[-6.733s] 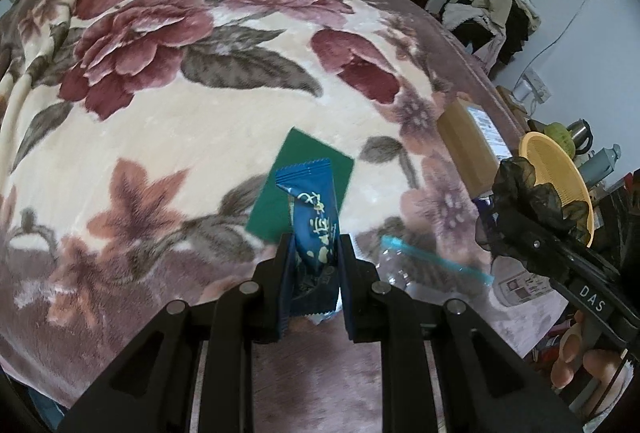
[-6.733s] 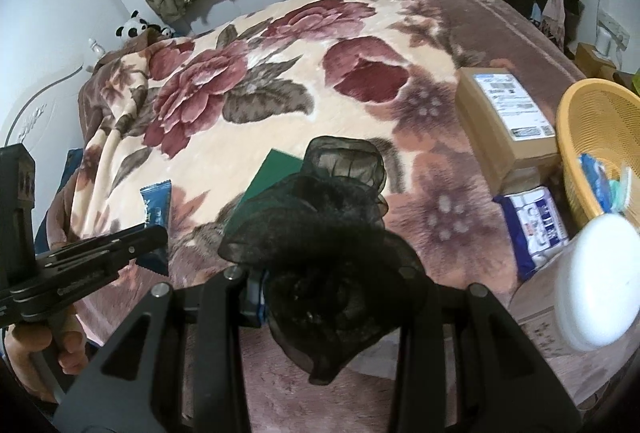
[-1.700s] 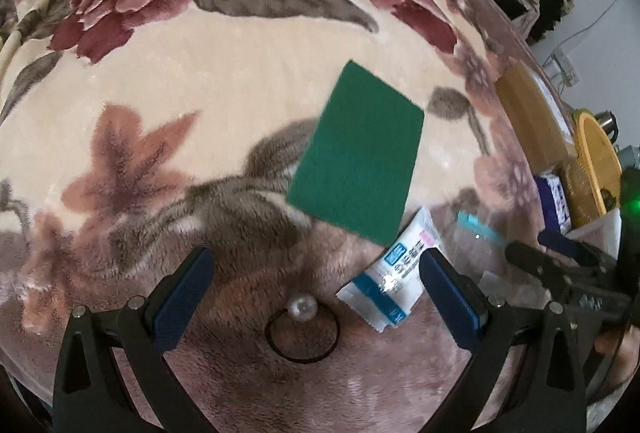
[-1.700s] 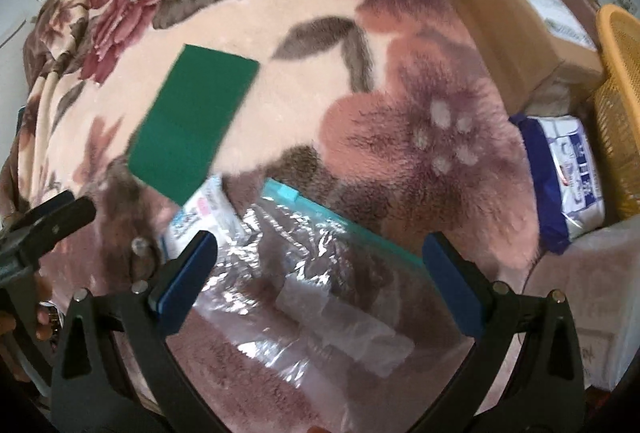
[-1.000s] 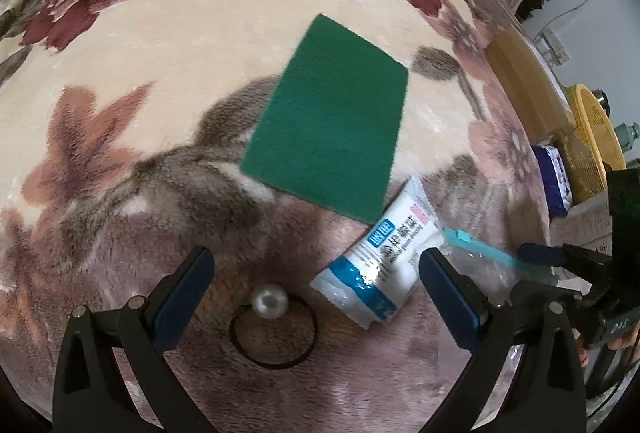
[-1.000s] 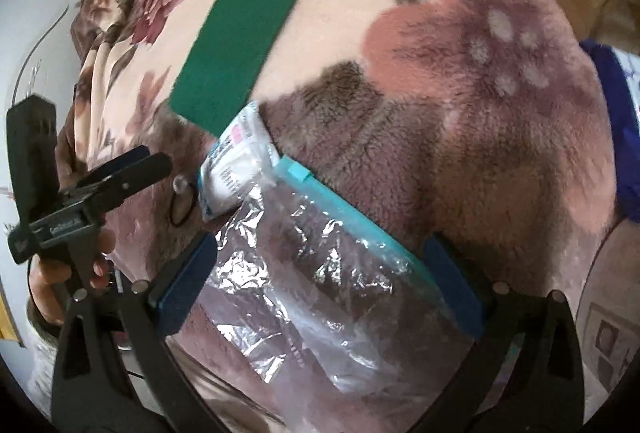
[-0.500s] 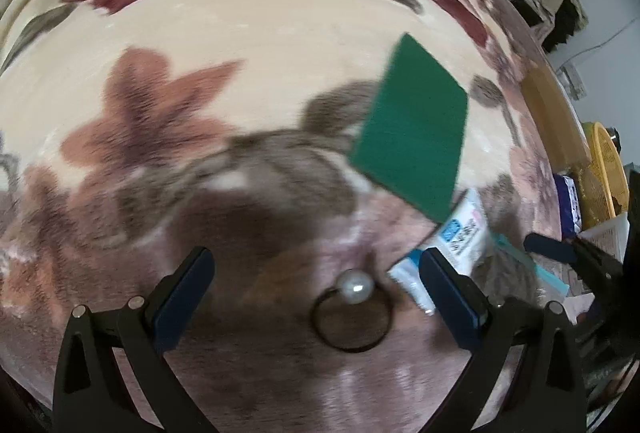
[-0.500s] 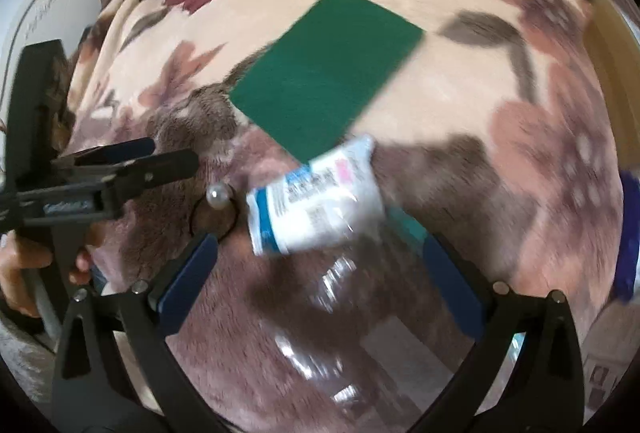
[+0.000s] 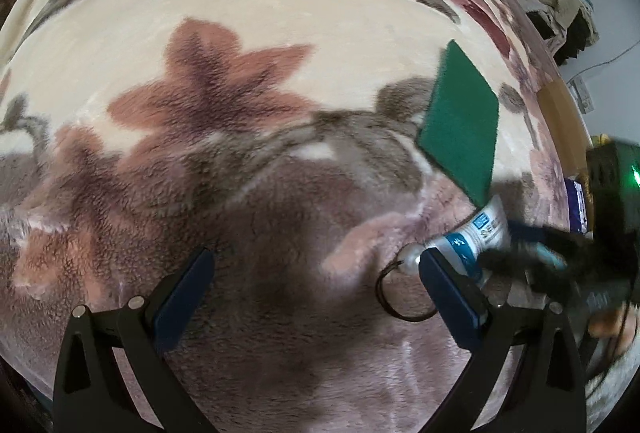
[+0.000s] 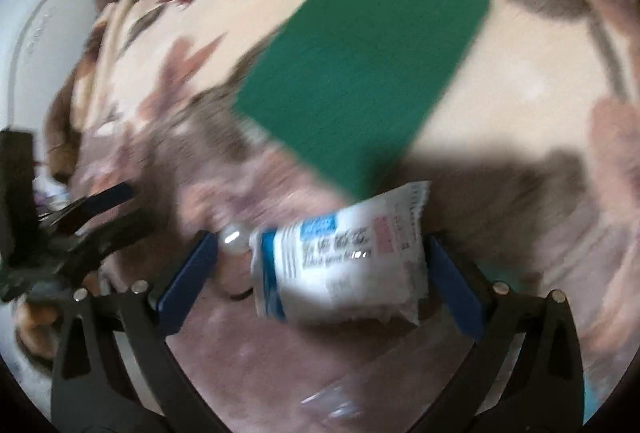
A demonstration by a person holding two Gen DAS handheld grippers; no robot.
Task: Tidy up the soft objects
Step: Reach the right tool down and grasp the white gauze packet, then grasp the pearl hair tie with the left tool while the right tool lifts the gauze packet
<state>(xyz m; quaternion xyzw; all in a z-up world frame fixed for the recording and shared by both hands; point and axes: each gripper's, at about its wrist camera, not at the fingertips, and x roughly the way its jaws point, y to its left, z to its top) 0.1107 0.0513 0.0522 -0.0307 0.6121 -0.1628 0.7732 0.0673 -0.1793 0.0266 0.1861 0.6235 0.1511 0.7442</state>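
On the floral plush blanket (image 9: 248, 33), the white-and-blue plastic packet (image 10: 340, 265) lies between the wide-apart fingers of the right gripper (image 10: 320, 273), just below the flat green rectangular pad (image 10: 364, 69), while the left gripper (image 9: 316, 293), also spread and empty, hovers beside the pearl-beaded black hair tie (image 9: 404, 289).

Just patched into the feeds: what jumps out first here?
The green pad lies flat on the floral blanket. Just below it, the white-and-blue packet sits between the right hand-held gripper's open fingers. A pearl hair tie lies beside the packet.
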